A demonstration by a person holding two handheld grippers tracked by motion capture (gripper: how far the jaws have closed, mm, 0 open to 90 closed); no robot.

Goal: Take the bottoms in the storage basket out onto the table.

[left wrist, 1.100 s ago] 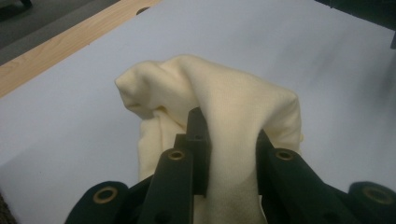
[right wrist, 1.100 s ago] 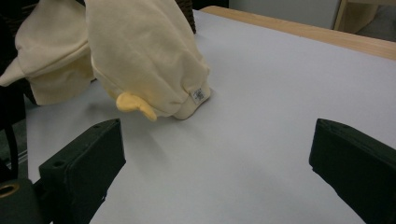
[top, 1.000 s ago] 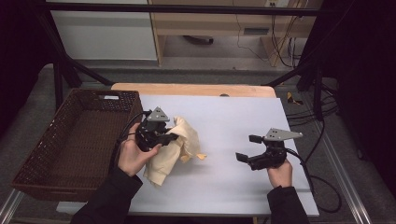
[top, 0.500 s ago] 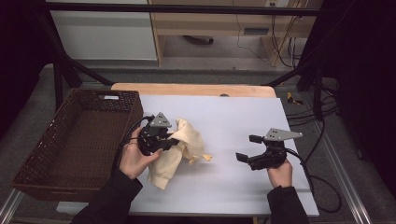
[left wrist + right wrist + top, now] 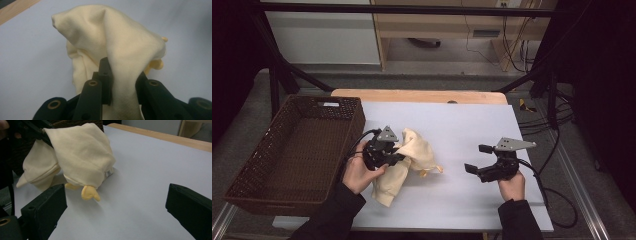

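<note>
Your left claw (image 5: 398, 156) was clamped on a fold of the cream cloth (image 5: 409, 162), the fabric pinched between its two black jaws and lifted into a peak above them in the left gripper view. The cloth (image 5: 117, 50) hung partly raised, its lower end trailing on the white counter (image 5: 462, 125) near your left hand (image 5: 357, 172). A yellow tab (image 5: 90, 193) poked out from under its hem, touching the counter, with a small white label (image 5: 108, 173) on the edge above it.

Your right claw (image 5: 478, 159) was released, jaws spread wide, sitting well apart from the cloth with bare counter between them. In the right gripper view the cloth (image 5: 80, 155) lay ahead and to the left of the gap.

The brown wicker basket (image 5: 262, 165) stood just beside your left hand, off the counter's left edge. A wooden strip (image 5: 422, 95) ran along the counter's far edge, and open counter stretched behind and to the right of the cloth.
</note>
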